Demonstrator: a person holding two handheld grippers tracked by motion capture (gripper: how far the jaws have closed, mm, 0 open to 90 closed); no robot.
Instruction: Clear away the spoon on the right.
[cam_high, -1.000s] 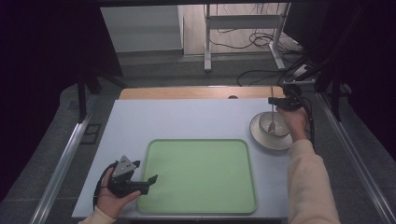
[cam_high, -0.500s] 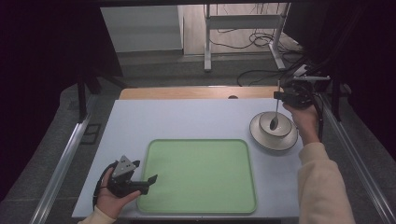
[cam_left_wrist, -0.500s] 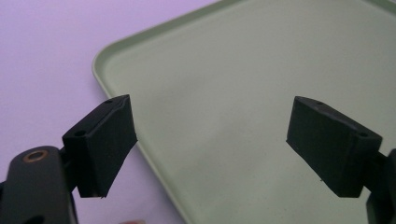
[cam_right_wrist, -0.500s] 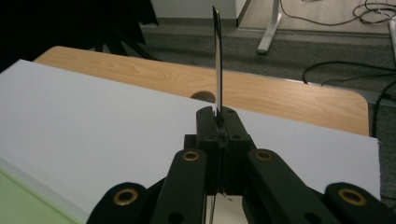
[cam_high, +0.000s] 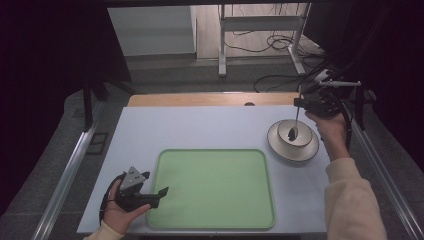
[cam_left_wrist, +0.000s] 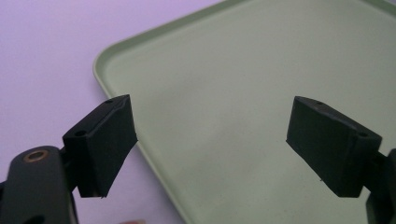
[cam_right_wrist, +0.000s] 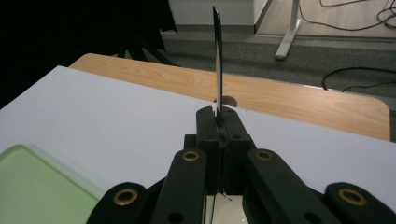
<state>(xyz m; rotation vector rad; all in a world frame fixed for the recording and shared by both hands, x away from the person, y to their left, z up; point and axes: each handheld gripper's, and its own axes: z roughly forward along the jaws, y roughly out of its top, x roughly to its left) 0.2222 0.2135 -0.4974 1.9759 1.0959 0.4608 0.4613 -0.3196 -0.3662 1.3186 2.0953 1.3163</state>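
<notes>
We see a lab-like recording room: a pale worktop (cam_high: 200, 130) stands between metal rails (cam_high: 65, 185). Behind it, dark curtains (cam_high: 45, 60), loose cables (cam_high: 280, 82) on the floor and a metal stand (cam_high: 260, 25).

My right tongs (cam_right_wrist: 219, 122) are clamped tight on a thin flat metal handle (cam_right_wrist: 217, 60) that stands straight up between the jaws. Beyond lies the pale counter (cam_right_wrist: 116, 116), with a corner of the green tray (cam_right_wrist: 32, 186) at lower left and a wooden edge (cam_right_wrist: 289, 98) behind.
</notes>
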